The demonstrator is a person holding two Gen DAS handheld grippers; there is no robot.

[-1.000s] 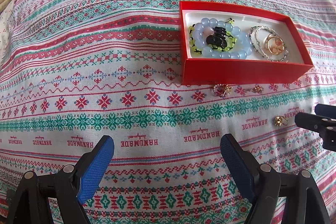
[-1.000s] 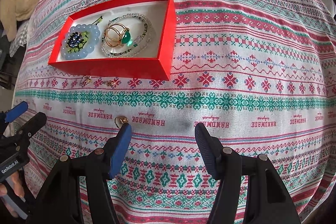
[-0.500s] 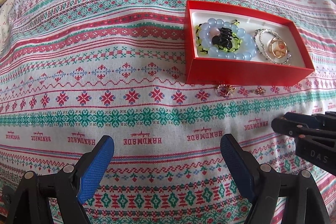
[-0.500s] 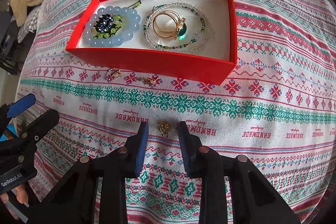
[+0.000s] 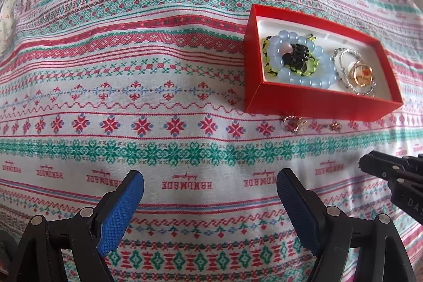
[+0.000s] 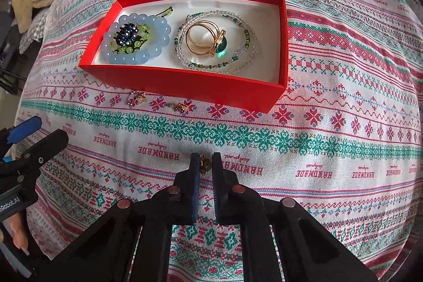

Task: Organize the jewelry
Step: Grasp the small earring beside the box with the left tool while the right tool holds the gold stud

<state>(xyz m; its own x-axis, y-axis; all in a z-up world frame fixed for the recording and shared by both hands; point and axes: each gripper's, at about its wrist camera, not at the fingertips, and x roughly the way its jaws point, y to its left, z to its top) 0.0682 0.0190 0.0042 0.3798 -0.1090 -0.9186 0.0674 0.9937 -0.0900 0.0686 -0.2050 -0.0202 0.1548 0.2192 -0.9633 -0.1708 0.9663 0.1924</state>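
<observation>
our right gripper (image 6: pixel 205 160) is closing on a small gold earring (image 6: pixel 205 161) on the patterned cloth (image 6: pixel 317 149); our left gripper (image 5: pixel 210 185) hangs wide apart, holding nothing.

The left gripper (image 5: pixel 210 192) hung wide apart over the patterned cloth (image 5: pixel 132 97), its jaws easing inward with nothing between them. A red box (image 5: pixel 312 102) beyond held a blue bead bracelet (image 5: pixel 298 75) and rings (image 5: pixel 359 72). Two small trinkets (image 5: pixel 293 123) lay just before it, and the right gripper (image 5: pixel 375 167) showed at the right edge.
</observation>
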